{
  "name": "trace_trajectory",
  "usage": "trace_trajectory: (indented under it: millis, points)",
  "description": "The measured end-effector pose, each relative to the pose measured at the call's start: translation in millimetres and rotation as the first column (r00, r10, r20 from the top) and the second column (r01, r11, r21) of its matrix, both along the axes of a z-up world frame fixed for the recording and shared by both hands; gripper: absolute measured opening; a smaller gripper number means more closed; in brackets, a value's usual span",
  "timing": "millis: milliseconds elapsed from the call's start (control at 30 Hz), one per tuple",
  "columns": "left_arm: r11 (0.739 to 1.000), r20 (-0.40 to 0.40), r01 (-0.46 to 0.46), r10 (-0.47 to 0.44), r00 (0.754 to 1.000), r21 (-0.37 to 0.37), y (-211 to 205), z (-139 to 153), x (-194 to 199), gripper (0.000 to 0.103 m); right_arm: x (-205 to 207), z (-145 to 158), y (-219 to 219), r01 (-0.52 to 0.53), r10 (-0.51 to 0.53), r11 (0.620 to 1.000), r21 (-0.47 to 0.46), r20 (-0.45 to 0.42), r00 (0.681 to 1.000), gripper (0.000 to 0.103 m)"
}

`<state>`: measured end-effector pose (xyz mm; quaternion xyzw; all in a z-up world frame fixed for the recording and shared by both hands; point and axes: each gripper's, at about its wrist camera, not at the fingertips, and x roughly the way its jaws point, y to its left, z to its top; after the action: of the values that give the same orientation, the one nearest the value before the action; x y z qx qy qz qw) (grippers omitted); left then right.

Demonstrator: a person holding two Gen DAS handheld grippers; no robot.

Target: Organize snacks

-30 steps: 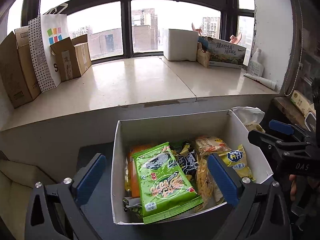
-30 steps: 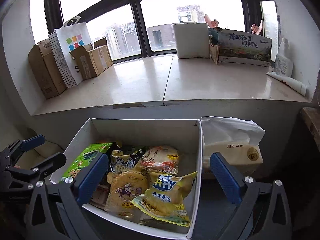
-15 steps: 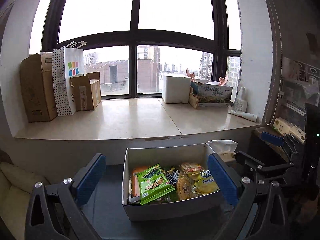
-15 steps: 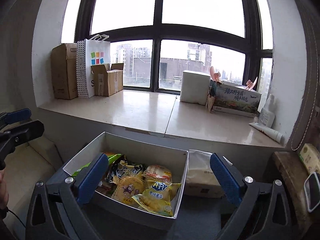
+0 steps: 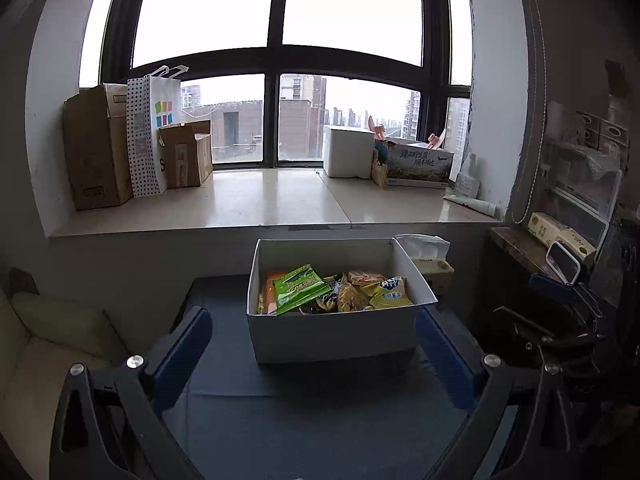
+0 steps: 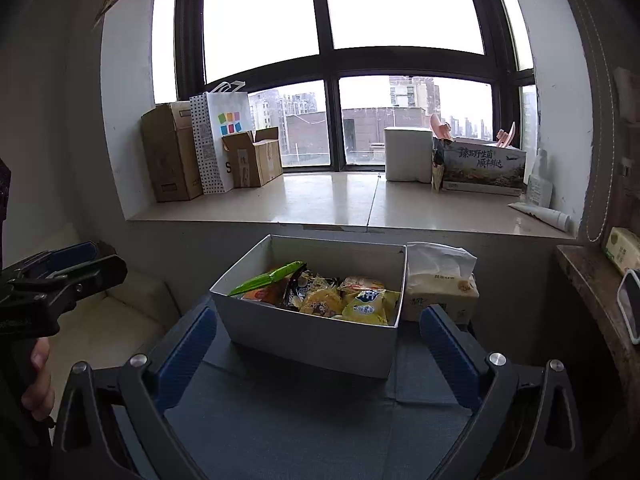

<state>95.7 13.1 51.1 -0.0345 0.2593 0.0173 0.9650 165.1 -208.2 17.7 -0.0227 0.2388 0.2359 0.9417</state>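
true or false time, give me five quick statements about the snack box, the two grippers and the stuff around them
1. The white box holds several snack packets. True.
2. The left gripper is shut on the green packet. False: it is open and empty, and the packet lies in the box.
3. A tissue pack sits just right of the box. True.
4. The right gripper is open and holds nothing. True.
5. The dotted paper bag stands on the dark cloth by the box. False: it stands on the window ledge among cardboard boxes.
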Motion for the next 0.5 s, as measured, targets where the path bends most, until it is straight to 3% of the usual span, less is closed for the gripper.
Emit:
trace_trajectory:
  millis: [100,233,333,500]
  points:
    - [1.000,-0.013,-0.024,0.024,1.000,-0.011,-5.8,-11.1,-16.7,0.103,-22.2,-14.8,2.2,0.029,-0.029,0.998,-0.049,0.007,1.000,0.103]
    - [1.000,-0.066,0.022,-0.023,0.998,-0.018,-18.8,-28.7,-27.2,0.103,-36.3,-25.7,-7.5,0.007,-0.004,0.999,0.046,-0.073,0.997,0.103]
    - [1.000,-0.079,0.014,-0.014,0.997,-0.004,-21.5,-36.6,-32.8,0.103,-36.7,-29.8,-8.0,-0.018,0.022,0.999,0.033,-0.128,0.992,0.103]
    - [0.999,-0.111,0.029,-0.033,0.993,-0.040,-17.9,-44.4,-33.3,0.103,-40.5,-31.4,-8.8,-0.021,0.025,0.999,0.033,-0.134,0.991,0.103]
